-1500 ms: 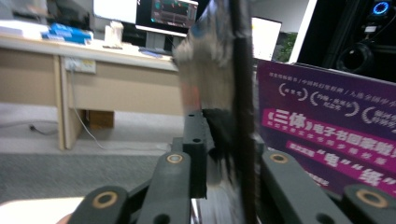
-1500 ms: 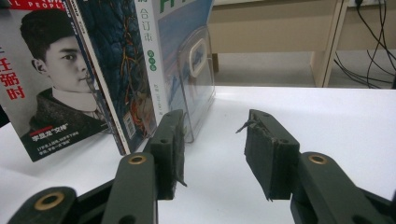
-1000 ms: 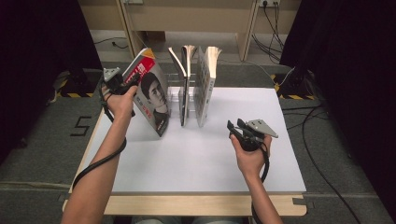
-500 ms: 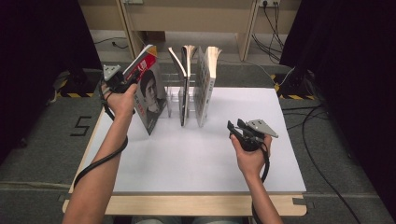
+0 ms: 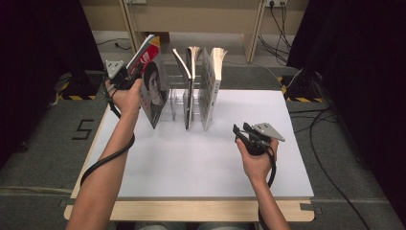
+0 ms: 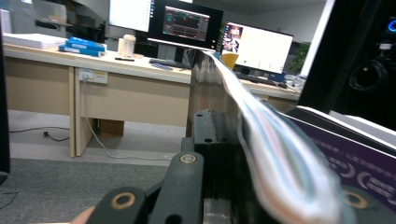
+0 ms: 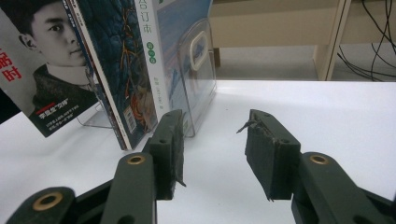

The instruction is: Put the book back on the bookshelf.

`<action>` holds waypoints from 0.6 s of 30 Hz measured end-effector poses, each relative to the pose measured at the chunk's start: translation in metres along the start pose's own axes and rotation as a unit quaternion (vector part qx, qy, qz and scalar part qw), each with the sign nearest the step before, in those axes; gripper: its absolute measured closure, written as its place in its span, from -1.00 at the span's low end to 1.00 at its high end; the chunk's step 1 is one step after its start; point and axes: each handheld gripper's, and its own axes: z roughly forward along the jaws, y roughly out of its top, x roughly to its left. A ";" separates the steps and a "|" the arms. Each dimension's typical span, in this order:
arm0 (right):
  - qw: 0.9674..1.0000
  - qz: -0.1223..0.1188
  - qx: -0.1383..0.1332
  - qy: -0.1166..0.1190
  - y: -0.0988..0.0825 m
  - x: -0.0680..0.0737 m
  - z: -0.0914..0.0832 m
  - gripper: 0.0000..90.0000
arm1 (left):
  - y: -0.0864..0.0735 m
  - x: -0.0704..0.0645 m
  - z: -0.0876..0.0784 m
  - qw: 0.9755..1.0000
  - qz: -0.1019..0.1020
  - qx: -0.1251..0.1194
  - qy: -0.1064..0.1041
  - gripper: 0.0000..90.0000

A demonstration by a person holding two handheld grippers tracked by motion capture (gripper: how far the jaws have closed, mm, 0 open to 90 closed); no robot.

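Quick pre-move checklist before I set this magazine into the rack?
1. Left gripper jaws clamped on the portrait magazine: ok.
2. Magazine lifted, tilted, lower corner beside the clear rack: ok.
3. Free slot at the rack's left end: cannot tell, dividers too faint.
4. Two magazines already standing upright in the rack: ok.
5. Right gripper jaws open, holding nothing, apart from the rack: ok.
6. White table in front of the rack free of things: ok.

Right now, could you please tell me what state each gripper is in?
Left gripper: shut on the magazine, held tilted beside the rack.
Right gripper: open, holding nothing, above the table.
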 end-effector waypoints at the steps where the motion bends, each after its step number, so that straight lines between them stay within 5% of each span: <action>1: 1.000 0.002 0.001 0.000 0.000 0.000 0.000 0.26 | -0.001 0.000 0.001 1.000 0.001 0.000 0.001 0.92; 9: 1.000 0.001 -0.001 -0.002 0.001 0.000 -0.001 0.26 | -0.017 -0.001 0.001 1.000 0.016 0.009 0.007 0.92; 18: 1.000 0.002 0.001 -0.001 0.000 0.000 0.000 0.26 | -0.028 0.006 0.000 1.000 0.003 0.003 0.023 0.91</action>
